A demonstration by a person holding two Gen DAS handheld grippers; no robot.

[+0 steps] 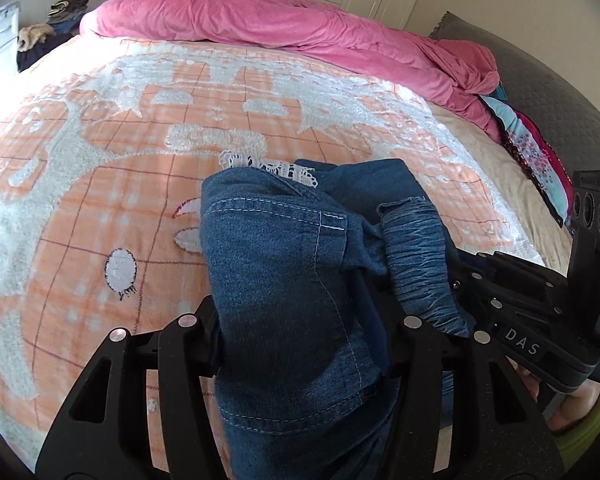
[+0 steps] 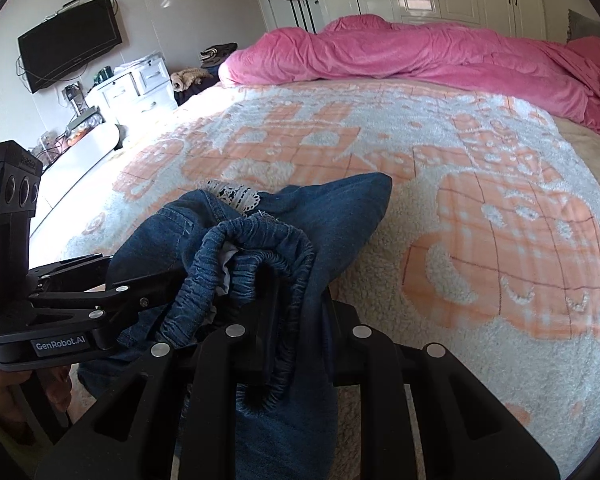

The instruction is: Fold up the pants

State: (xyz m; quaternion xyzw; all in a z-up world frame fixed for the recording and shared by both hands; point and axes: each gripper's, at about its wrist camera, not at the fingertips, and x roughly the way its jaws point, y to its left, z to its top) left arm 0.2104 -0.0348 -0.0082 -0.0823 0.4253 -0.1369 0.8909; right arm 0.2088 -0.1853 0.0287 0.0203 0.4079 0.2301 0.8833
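Blue denim pants with an elastic waistband and a white lace trim are bunched up over the bed. My left gripper is shut on a thick fold of the denim, which hides its fingertips. Beside it, my right gripper is shut on the gathered waistband. The two grippers are close together: the right gripper shows at the right edge of the left wrist view, and the left gripper at the left of the right wrist view. Loose denim hangs down between the jaws.
An orange and white fleece blanket covers the bed. A pink duvet lies heaped along the far side, with a grey pillow and patterned fabric at the right. A white dresser and a wall TV stand beyond the bed's left edge.
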